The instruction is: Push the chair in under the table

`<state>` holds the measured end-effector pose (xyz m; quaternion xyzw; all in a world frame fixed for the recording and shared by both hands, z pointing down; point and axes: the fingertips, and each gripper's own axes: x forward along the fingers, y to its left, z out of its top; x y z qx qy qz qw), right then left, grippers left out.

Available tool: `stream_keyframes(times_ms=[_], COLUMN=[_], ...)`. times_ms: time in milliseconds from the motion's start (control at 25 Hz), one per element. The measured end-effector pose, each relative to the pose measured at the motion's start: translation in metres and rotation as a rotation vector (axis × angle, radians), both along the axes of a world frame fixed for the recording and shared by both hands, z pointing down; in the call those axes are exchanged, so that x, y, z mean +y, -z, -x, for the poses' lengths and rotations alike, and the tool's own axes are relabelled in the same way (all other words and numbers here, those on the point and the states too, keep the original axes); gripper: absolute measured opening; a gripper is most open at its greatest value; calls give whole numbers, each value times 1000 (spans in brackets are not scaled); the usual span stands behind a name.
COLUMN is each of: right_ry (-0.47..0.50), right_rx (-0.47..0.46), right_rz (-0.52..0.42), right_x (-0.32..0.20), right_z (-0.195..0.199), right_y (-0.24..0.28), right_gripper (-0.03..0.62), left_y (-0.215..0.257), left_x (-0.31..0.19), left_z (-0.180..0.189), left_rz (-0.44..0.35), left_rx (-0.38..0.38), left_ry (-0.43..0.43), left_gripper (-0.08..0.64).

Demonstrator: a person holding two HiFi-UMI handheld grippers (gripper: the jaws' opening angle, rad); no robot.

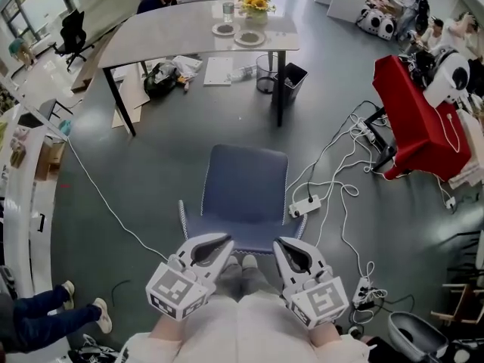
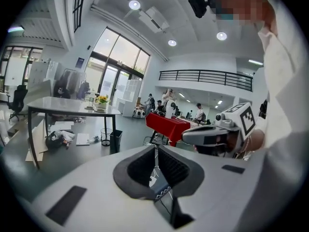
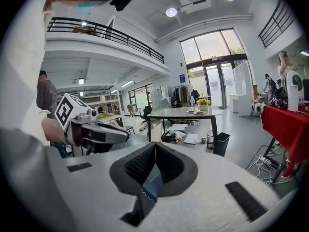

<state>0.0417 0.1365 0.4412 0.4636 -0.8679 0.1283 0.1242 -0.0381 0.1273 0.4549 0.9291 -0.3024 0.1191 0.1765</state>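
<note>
No words or numbers can be read. Black-and-white square marks are shown on the left cube and the right cube (patterns, not letters). A blue sign by the doors is too small.

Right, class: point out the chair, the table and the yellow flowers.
chair (image 1: 248,180): head view, middle of blue seat.
table (image 1: 170,32): head view, bare grey top.
yellow flowers (image 1: 256,4): head view, the blooms.
</note>
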Motion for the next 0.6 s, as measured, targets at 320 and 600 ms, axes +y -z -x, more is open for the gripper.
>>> stream_keyframes(times_ms=[320, 600], right_ry=[-2, 23], right_rx=[28, 73], right_rz=[15, 28], right_x=[3, 8], right_z=[3, 4], right_y=[-7, -20], right_gripper=[2, 3], left_y=[-12, -33], left_x=[3, 5], left_z=[4, 12], left_rz=[-22, -45], left_rx=[-71, -154], left_ry=[-61, -92], left_gripper=[28, 29])
